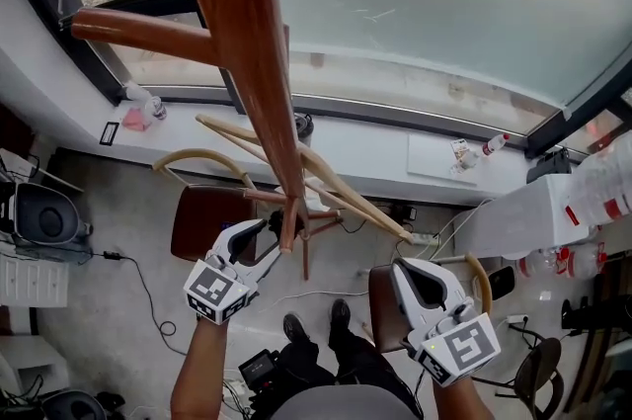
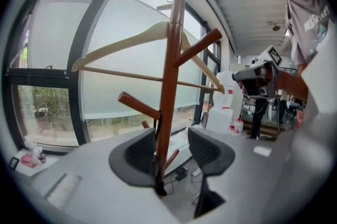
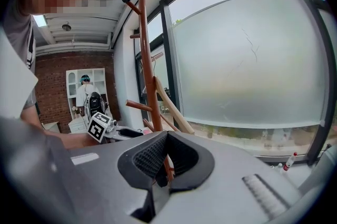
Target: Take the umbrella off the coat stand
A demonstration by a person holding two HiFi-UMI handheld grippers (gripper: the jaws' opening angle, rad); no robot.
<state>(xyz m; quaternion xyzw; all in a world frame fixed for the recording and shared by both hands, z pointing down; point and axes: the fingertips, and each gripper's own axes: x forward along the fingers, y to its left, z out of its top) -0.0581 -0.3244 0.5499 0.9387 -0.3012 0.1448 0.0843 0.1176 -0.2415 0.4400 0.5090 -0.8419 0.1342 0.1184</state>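
The reddish-brown coat stand (image 1: 247, 33) rises toward me in the head view, with pegs sticking out and a pale wooden hanger (image 1: 326, 181) hooked on it. A thin dark thing (image 2: 157, 165) hangs close along the pole below a lower peg; I cannot tell whether it is the umbrella. My left gripper (image 1: 276, 236) is open low on the stand. In the left gripper view (image 2: 174, 138) the pole (image 2: 169, 91) and the dark thing show between its jaws, and the pads press on neither. My right gripper (image 1: 403, 268) is off to the right, shut and empty (image 3: 164, 136).
Two brown chairs (image 1: 205, 220) (image 1: 380, 309) with curved pale backs stand on the floor either side of the stand's foot. A white window sill (image 1: 375, 146) runs behind. A white table (image 1: 523, 215) with bottles is at the right. Cables lie on the floor.
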